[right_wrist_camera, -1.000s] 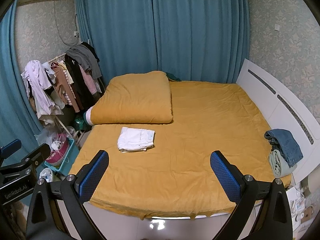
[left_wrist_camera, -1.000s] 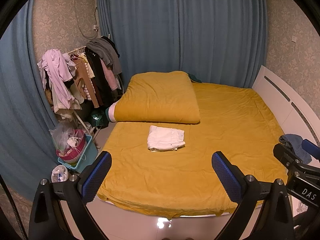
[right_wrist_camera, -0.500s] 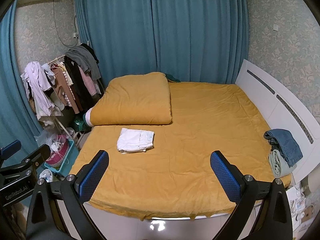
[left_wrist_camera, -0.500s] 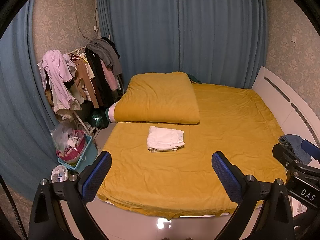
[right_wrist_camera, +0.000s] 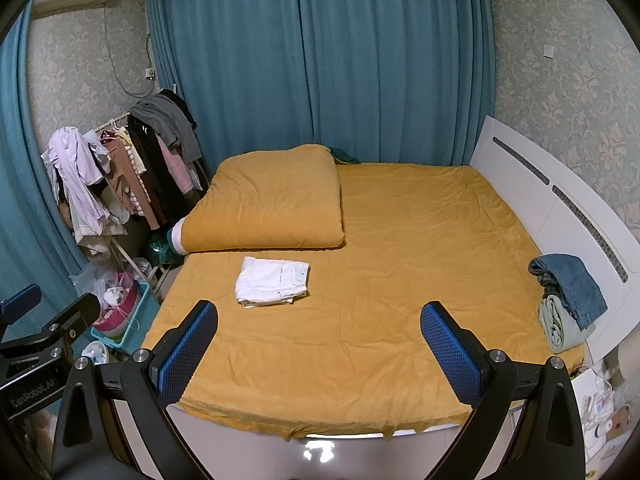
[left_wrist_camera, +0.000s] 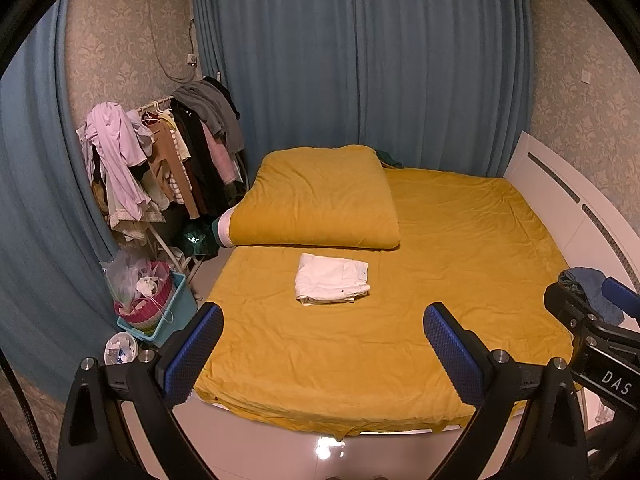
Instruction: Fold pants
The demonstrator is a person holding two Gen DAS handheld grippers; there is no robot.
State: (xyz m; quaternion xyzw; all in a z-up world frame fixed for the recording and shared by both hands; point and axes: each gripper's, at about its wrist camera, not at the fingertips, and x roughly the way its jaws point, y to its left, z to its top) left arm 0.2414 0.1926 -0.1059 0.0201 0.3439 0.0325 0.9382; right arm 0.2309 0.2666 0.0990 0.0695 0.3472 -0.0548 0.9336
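White pants [left_wrist_camera: 331,282] [right_wrist_camera: 273,281] lie folded into a small rectangle on the yellow bedsheet [left_wrist_camera: 460,248] [right_wrist_camera: 420,240], just in front of a folded yellow duvet [left_wrist_camera: 320,196] [right_wrist_camera: 268,200]. My left gripper [left_wrist_camera: 323,347] hangs open over the bed's near edge, well short of the pants, holding nothing. My right gripper [right_wrist_camera: 319,343] is open too and empty, level with the left one. Each gripper's body shows at the edge of the other's view.
A pile of blue jeans and pale folded clothes [right_wrist_camera: 568,300] [left_wrist_camera: 590,292] sits at the right by the white headboard [right_wrist_camera: 560,208]. A loaded clothes rack [left_wrist_camera: 160,160] and a basket [left_wrist_camera: 152,312] stand on the floor at the left. Blue curtains hang behind the bed.
Both views have drifted very slightly; the pants and the open grippers stay as they were.
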